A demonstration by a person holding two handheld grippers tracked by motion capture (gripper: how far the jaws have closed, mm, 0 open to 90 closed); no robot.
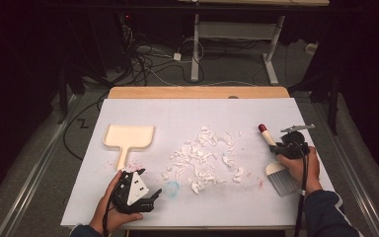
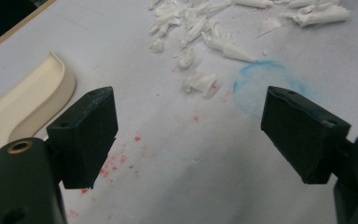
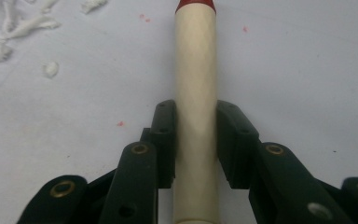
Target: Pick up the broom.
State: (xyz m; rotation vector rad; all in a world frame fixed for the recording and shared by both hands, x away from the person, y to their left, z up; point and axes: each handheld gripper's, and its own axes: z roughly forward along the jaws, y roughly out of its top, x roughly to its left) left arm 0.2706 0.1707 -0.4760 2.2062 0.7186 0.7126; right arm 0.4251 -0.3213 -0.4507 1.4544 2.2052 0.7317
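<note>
Surface (image 1: 128,197): a white sheet over a wooden top, carrying everything listed here; faint red specks and a blue ring-shaped smudge (image 2: 263,86) are showing on it. No brand, label or legible writing is appearing anywhere.

Paper scraps (image 1: 205,155): a loose white pile, taken here as the landmark. They are still lying scattered in the middle of the surface, none of them gathered, so the sweeping looks not yet begun.

Dustpan (image 1: 128,138): cream, flat on the surface well to the left of the scraps, handle pointing toward the person. Nothing is lying in it and nothing is holding it.

Brush (image 1: 276,160): cream handle with a red tip, grey bristles at the near end, lying well to the right of the scraps.

Right tool (image 3: 196,140): jaws closing tight on the brush handle, one pad pressing each side; in the high view the right hand (image 1: 303,165) is wrapping around it. The brush looks gripped but is not yet sitting clear of the surface.

Left tool (image 2: 189,135): jaws standing wide apart and holding nothing, hovering just near side of the dustpan handle, left of the scraps.

Judgement: only the brush pick-up is under way; taking the dustpan and sweeping the scraps remain.
</note>
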